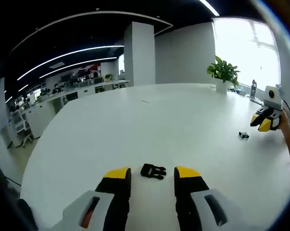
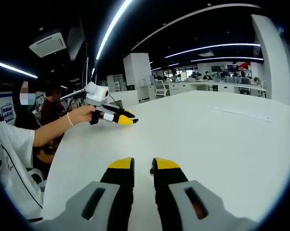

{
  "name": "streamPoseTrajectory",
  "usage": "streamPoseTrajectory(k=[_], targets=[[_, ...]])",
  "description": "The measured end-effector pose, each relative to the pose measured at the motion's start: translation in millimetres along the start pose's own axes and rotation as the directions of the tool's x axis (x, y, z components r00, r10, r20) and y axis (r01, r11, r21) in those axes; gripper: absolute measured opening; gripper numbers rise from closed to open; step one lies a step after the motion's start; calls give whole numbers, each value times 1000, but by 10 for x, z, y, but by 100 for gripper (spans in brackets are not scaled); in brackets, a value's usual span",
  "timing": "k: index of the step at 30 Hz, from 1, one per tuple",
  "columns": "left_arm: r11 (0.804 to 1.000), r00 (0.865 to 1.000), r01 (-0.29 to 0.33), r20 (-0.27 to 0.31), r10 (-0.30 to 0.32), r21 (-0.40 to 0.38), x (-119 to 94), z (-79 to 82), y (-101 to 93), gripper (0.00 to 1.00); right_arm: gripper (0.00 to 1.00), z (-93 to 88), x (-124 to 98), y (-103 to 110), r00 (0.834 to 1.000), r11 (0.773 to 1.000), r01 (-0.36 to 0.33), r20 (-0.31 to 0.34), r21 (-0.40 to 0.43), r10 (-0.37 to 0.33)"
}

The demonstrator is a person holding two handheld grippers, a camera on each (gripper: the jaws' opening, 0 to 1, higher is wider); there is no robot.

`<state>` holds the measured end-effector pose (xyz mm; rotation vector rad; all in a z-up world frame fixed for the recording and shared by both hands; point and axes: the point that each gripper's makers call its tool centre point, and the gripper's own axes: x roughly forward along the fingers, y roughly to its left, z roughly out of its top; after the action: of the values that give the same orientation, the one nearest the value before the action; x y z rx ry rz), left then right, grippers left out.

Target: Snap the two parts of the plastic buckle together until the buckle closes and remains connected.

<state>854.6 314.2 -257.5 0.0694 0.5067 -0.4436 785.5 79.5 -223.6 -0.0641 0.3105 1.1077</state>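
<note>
A black buckle part (image 1: 153, 171) lies on the white table (image 1: 159, 120), just ahead of my left gripper (image 1: 152, 172) and between its yellow tips, untouched. That gripper is open wide. A smaller black buckle part (image 1: 244, 135) lies far to the right, just in front of my right gripper (image 1: 261, 122). In the right gripper view, my right gripper (image 2: 144, 163) hovers low over the table (image 2: 207, 144) with a narrow gap between its jaws and nothing held. A hand holds the left gripper (image 2: 128, 120) over the table's left side.
A potted plant (image 1: 223, 72) and a bottle (image 1: 253, 89) stand at the table's far right edge by the window. A white pillar (image 1: 139, 53) and office desks lie beyond. A person in a white shirt (image 2: 15, 144) is at the table's left edge.
</note>
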Motion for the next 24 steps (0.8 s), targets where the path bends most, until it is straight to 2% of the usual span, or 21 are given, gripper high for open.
streamPoseTrajectory(k=[7,15,24], targets=[[1000,1000,8,-13,-8,-3,33,-28,41,28,15,-4,10,9,1000,1000,-3,1,2,3],[1000,1000,24,-9,-24,0,47,-23,0,22,15,-16,13,6,1000,1000,-5,0,7,5],[1000,1000,16,-15,-16,10,23,-24,-82,22,15,-13,22,13,1000,1000,-10,1,12,10]])
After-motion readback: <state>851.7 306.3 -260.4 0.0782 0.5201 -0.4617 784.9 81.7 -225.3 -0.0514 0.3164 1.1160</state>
